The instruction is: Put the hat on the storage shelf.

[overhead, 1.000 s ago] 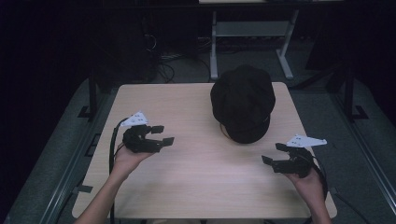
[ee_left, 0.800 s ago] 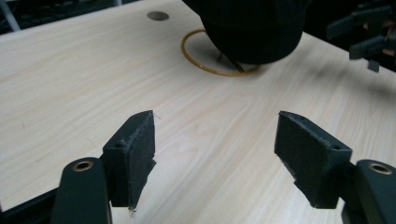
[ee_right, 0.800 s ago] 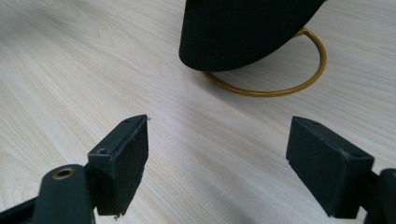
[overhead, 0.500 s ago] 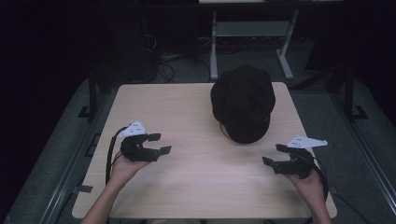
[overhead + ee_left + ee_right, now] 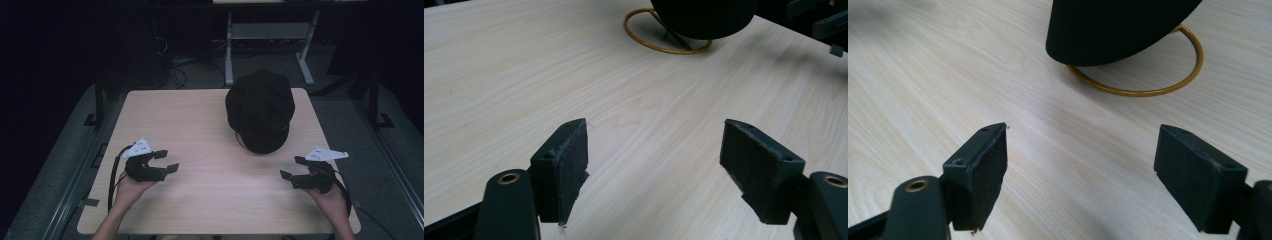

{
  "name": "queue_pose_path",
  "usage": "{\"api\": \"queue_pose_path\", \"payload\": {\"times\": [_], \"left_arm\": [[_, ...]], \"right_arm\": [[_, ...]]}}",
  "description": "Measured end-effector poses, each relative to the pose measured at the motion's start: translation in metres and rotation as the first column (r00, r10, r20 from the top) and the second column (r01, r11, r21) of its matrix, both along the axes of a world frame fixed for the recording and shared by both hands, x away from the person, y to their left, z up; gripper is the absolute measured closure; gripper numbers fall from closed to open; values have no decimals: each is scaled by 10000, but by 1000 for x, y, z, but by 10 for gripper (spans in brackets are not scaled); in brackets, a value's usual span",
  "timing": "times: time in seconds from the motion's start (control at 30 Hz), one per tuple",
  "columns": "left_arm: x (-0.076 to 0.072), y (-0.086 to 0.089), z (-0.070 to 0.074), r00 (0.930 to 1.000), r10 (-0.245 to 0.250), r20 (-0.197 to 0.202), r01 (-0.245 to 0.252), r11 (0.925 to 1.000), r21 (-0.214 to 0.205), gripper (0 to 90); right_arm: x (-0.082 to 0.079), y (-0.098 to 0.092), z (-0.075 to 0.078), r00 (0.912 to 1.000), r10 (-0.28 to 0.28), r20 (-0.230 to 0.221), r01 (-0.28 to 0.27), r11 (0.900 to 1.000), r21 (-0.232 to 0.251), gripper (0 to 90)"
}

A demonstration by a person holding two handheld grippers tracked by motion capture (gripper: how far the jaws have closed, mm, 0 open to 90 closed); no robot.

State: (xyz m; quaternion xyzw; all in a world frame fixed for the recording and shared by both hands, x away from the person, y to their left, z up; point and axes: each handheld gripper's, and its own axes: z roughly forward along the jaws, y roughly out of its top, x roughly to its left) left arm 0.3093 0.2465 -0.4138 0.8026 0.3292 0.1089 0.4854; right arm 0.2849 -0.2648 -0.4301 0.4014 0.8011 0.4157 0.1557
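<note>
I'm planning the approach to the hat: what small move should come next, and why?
Probably ease the right tongs forward toward the black hat. Both tongs are open and empty, and the hat, perched on a gold wire stand, sits nearer the right tongs than the left tongs.

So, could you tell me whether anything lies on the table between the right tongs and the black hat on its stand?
Nothing visible does. The right tongs are open, and bare table runs from them to the black hat on its gold wire stand.
</note>
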Motion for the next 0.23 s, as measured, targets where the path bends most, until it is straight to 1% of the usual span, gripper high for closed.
{"api": "queue_pose_path", "payload": {"times": [0.03,0.1,0.13,0.2,0.23], "left_arm": [[0,0,0,10000,0,0,0,10000,0,271],[-2,2,-3,10000,16,-74,-18,9997,-247,271],[-4,3,-6,9999,-60,-93,57,9995,-302,271],[-7,2,-10,10000,-54,-80,53,9999,-108,271],[-7,2,-10,10000,-54,-80,53,9999,-108,271]], "right_arm": [[0,0,0,10000,0,0,0,10000,0,211],[0,0,-1,10000,50,5,-50,10000,-49,211],[0,0,-1,10000,70,12,-70,10000,-48,211],[0,2,-2,9998,168,48,-168,9998,-81,210],[0,2,-2,9998,168,48,-168,9998,-81,210]]}}
